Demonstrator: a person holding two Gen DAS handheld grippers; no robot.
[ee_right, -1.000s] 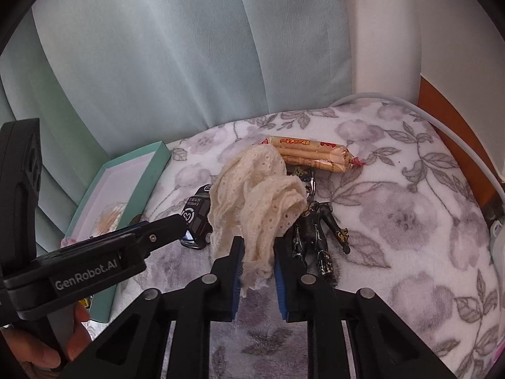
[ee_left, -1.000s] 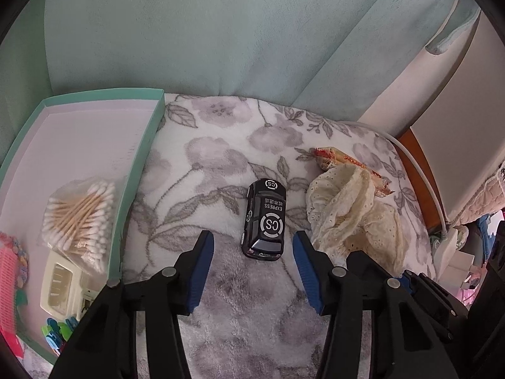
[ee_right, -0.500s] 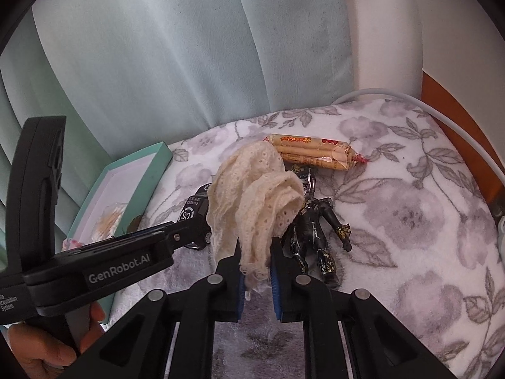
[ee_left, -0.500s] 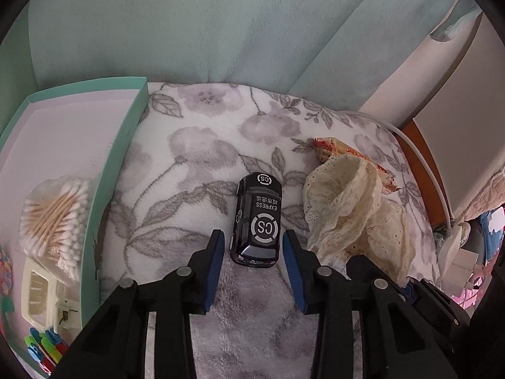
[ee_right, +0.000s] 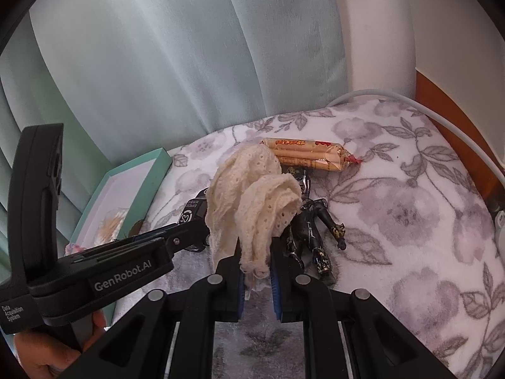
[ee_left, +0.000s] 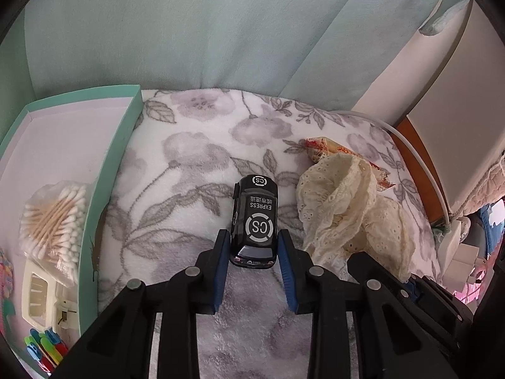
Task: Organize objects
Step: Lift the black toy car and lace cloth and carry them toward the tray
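Clamping toy car [ee_left: 254, 221], left gripper [ee_left: 254, 252]; right gripper [ee_right: 256, 271] pinches lace cloth [ee_right: 252, 202]

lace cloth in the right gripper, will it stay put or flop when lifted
Probably floppy: the lace cloth bunches in soft folds above the right gripper. It looks thin and holey, so likely light. Its loose end may drag over the black figure.

Bare blanket [ee_left: 176, 170] between teal box [ee_left: 110, 170] and toy car [ee_left: 255, 218].
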